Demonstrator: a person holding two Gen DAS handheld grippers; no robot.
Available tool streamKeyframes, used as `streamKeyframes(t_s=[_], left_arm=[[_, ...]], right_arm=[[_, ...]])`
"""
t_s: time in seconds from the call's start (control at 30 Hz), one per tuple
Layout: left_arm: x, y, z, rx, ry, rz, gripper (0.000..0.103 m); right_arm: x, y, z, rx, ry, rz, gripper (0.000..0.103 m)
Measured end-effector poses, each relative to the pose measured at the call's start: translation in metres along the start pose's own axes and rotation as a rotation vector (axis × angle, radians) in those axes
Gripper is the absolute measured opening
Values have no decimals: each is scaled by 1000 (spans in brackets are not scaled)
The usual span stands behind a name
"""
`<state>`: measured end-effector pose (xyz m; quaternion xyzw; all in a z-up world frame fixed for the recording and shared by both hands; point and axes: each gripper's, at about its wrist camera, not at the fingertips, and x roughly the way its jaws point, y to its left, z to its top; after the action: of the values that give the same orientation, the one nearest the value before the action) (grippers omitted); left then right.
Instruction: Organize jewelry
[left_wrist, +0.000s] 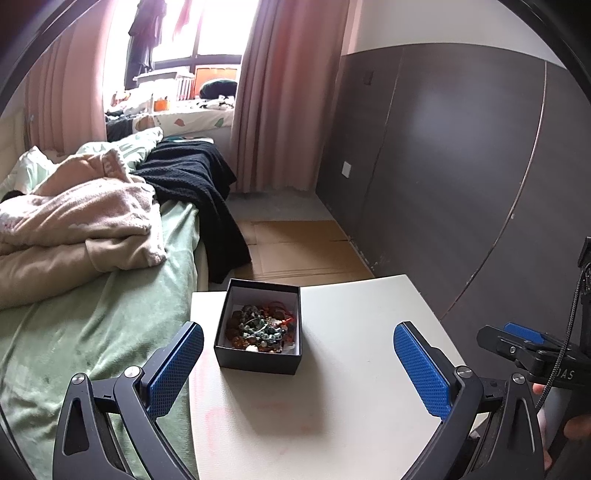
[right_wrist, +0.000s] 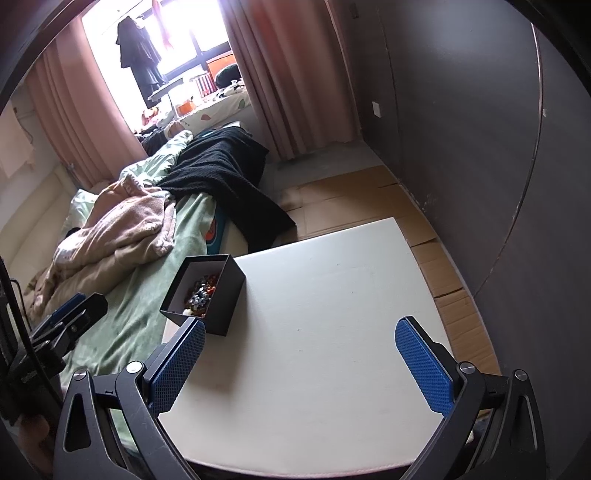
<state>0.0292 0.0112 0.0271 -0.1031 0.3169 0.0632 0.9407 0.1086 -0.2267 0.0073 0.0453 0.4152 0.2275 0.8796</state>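
Observation:
A small black box (left_wrist: 258, 356) stands on the white table (left_wrist: 351, 369) near its left edge. It holds a tangle of beaded jewelry (left_wrist: 260, 326) in green, brown and red. My left gripper (left_wrist: 297, 358) hovers just short of the box, open, with nothing between its blue pads. In the right wrist view the black box (right_wrist: 225, 302) sits at the table's left side with the jewelry (right_wrist: 201, 291) inside. My right gripper (right_wrist: 300, 356) is open over the bare table (right_wrist: 332, 314), to the right of the box. Each gripper shows at the edge of the other's view.
A bed (left_wrist: 92, 332) with a green sheet, a pink blanket (left_wrist: 74, 221) and a black throw (left_wrist: 199, 184) adjoins the table's left side. Flattened cardboard (left_wrist: 303, 251) covers the floor beyond. A dark panelled wall (left_wrist: 461, 166) runs along the right. Pink curtains (left_wrist: 288, 92) frame a bright window.

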Motion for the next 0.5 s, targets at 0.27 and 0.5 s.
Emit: streamKeyframes(t_s=[0.27, 0.5], left_arm=[[-1, -5, 0, 5, 0, -15, 102], [1, -8, 0, 2, 0, -28, 102]], right_arm=[[0, -1, 0, -4, 1, -4, 103], [0, -5, 2, 0, 1, -7, 103]])
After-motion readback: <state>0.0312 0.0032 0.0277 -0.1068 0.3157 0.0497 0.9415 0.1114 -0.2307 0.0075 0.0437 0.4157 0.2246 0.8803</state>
